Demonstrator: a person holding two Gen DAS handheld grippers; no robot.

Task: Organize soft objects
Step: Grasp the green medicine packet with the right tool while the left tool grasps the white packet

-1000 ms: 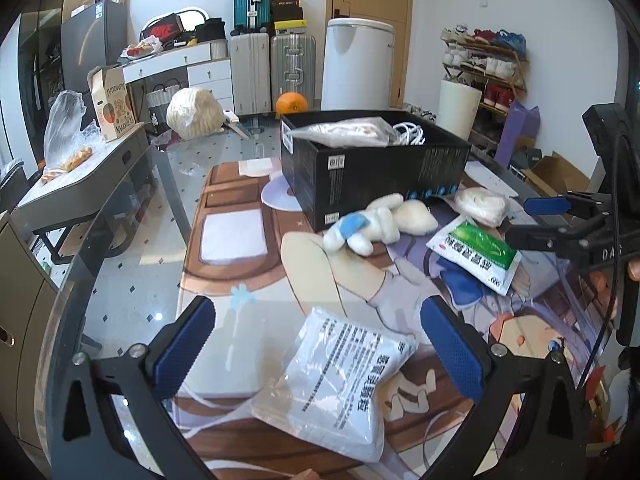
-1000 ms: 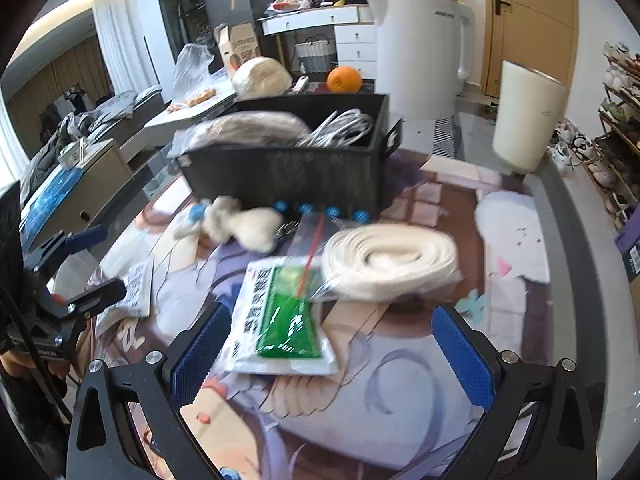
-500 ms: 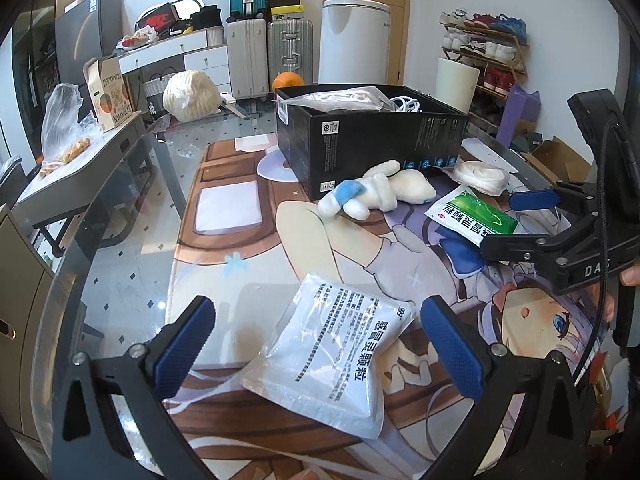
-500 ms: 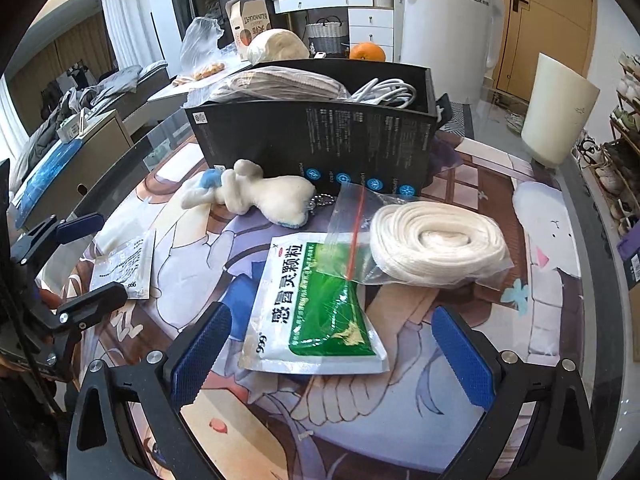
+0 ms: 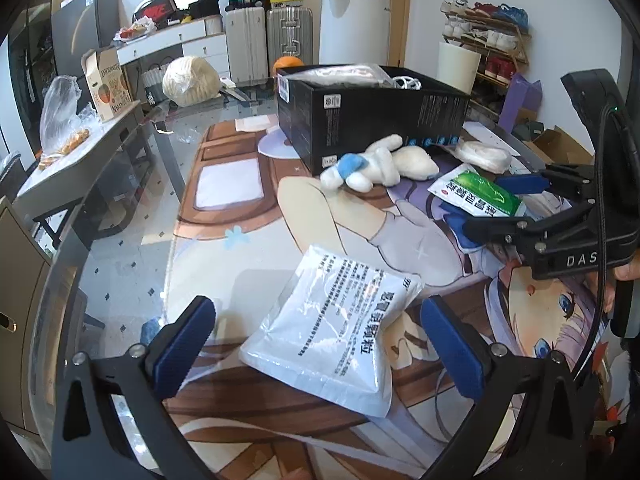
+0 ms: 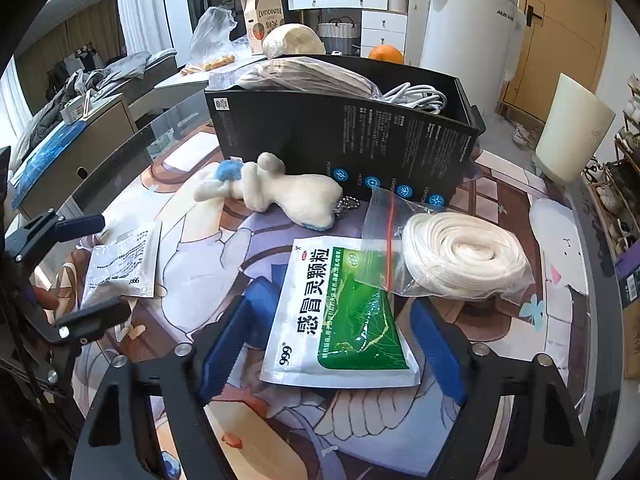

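- Right gripper, black frame with blue pads: sitting at the bottom centre of the right wrist view, its jaws closing around the flat green-and-white foil sachet. The pads are flanking the sachet's lower half and are not yet pressing on it.
- Green-and-white sachet: lying flat on the printed cartoon table mat, its long axis running up the frame, roughly along the gripper's pointing line, so the jaws are closing across its short width. Its upper right corner is tucked under the clear zip bag of coiled white cord.
- Left gripper, same build: jaws spread wide at the bottom of the left wrist view, holding nothing. The pale silver-white foil pouch is lying between and just ahead of the pads, tilted diagonally.
- White plush toy with a blue patch: lying at mid-frame against the tall black cardboard box, which is already holding bagged items.
- Judgement: the right hand is the nearer to the green sachet, and the overlapping cord bag is likely to drag when it is lifted.
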